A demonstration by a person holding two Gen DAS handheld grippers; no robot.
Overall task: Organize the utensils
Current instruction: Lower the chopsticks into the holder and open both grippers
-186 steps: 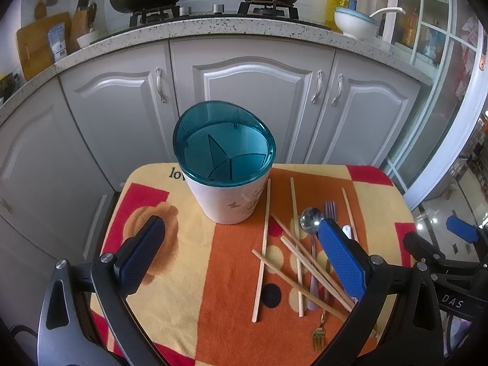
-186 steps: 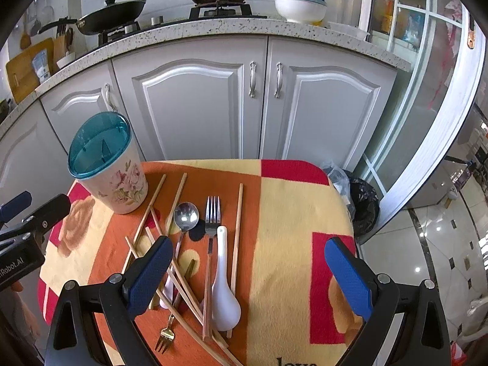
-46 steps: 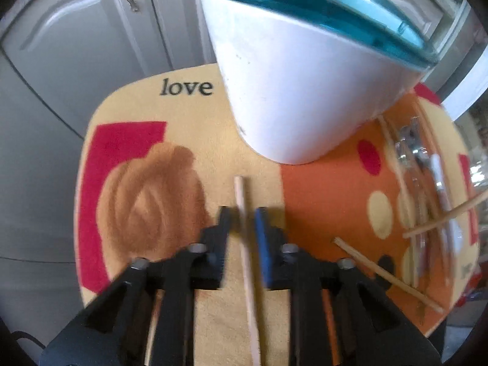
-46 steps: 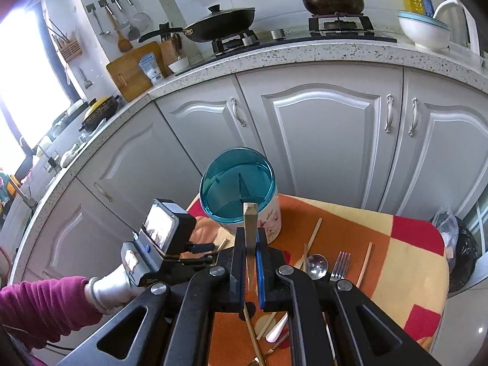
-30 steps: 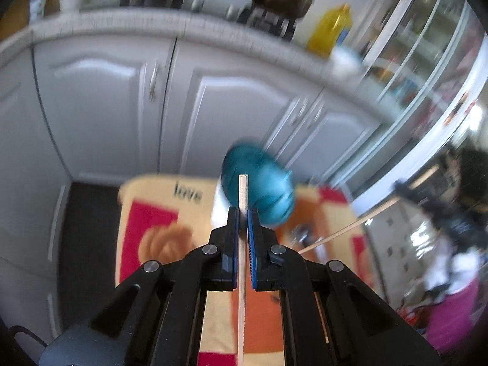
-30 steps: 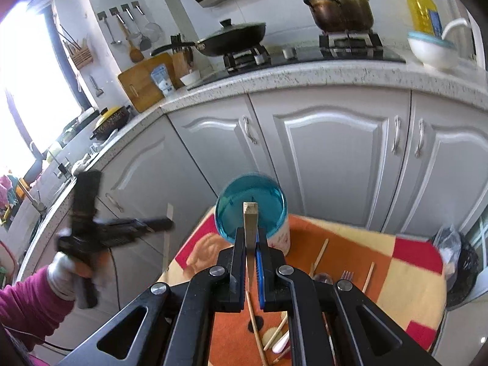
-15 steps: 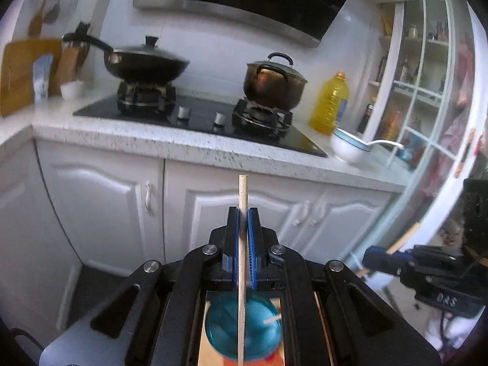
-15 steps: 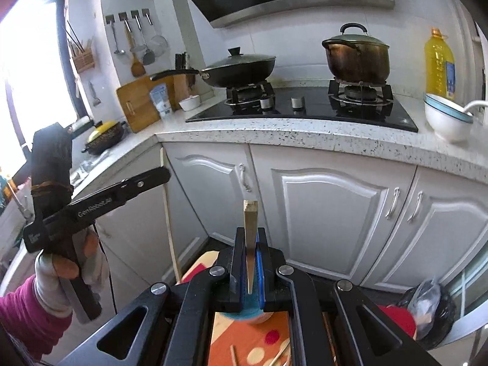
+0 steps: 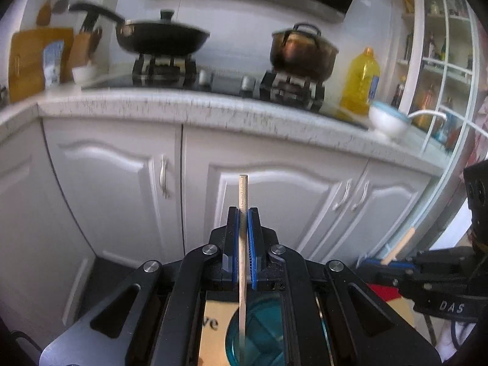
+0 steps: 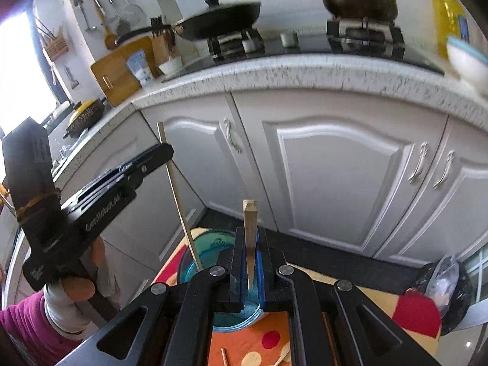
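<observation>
In the left wrist view, most of the teal holder (image 9: 259, 332) is blocked by the left gripper (image 9: 243, 213), so only a slice of its rim and dividers can be seen at 6 o'clock. One chopstick (image 9: 242, 244) is clamped upright between the closed blue pads, its lower end lost over the holder's mouth. At 4 o'clock the right gripper (image 9: 393, 263) is partly cut off, and one chopstick tip (image 9: 399, 245) is seen poking out. In the right wrist view, a single chopstick (image 10: 250, 238) is pinched by the right gripper, tip down over the half-hidden holder. At 9 o'clock, the other stick is gripped at a tilt.
</observation>
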